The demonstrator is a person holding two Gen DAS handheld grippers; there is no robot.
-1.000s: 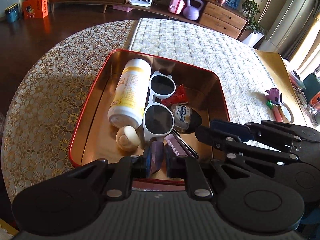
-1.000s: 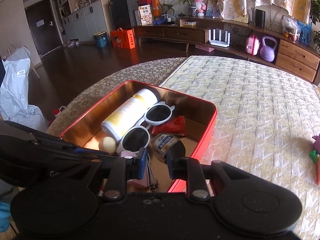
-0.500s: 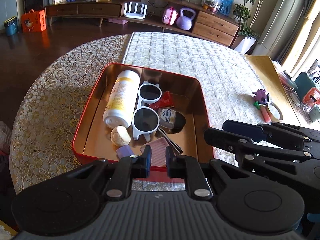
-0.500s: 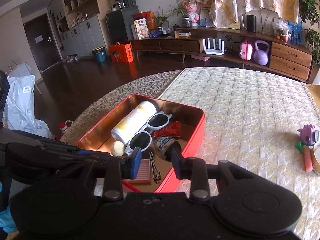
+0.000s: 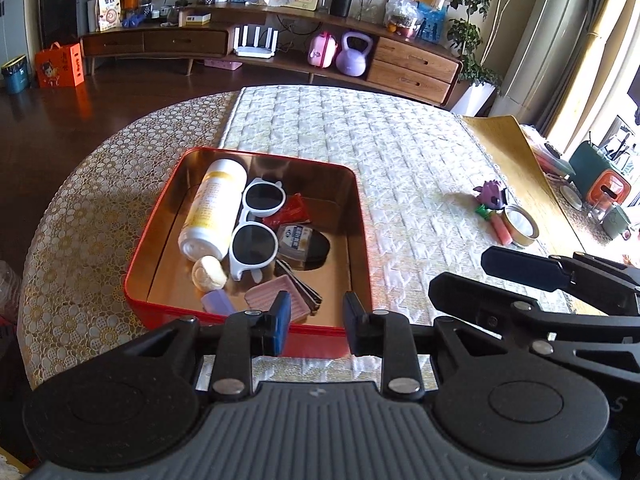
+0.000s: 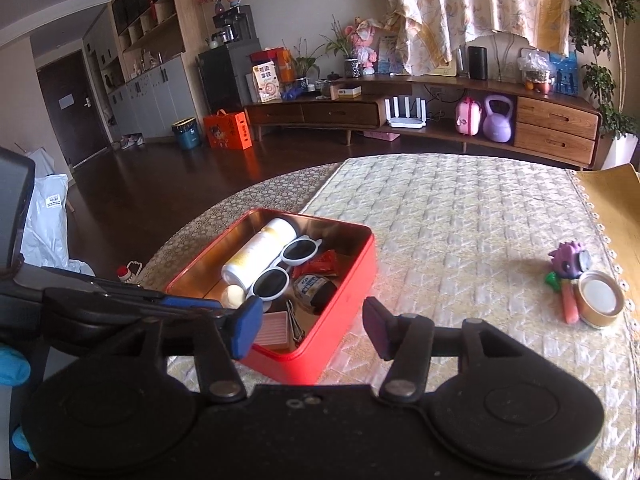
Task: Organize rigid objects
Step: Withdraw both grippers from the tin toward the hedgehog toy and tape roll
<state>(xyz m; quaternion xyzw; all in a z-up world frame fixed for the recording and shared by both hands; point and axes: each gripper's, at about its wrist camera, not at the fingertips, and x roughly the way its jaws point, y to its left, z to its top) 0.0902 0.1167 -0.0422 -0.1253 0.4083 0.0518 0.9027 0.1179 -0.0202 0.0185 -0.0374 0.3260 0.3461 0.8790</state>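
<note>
A red tin box [image 5: 362, 240] [image 6: 352, 280] sits on the table. Inside it lie a white and yellow bottle [image 5: 214, 210] [image 6: 258, 254], white sunglasses [image 5: 256, 220] [image 6: 286, 268], a red packet [image 5: 290, 210], a dark labelled pouch [image 5: 300, 240], a cream shell [image 5: 208, 274], a lilac block [image 5: 218, 303], a pink ridged tray [image 5: 272, 298] [image 6: 274, 328] and hair clips [image 5: 300, 284]. My left gripper [image 5: 316, 324] hangs over the box's near rim, jaws opening, nothing between them. My right gripper [image 6: 312, 326] hangs above the box's near right corner, jaws opening wide, empty.
To the right on the quilted cloth lie a purple toy [image 5: 492, 194] [image 6: 570, 258], a green and orange carrot toy [image 5: 498, 224] [image 6: 566, 304] and a gold tape roll [image 5: 520, 226] [image 6: 600, 298]. The table edge drops to dark floor on the left.
Both grippers have pulled back and up from the box and their jaws have parted. The lilac block and pink tray now lie free in the box.
</note>
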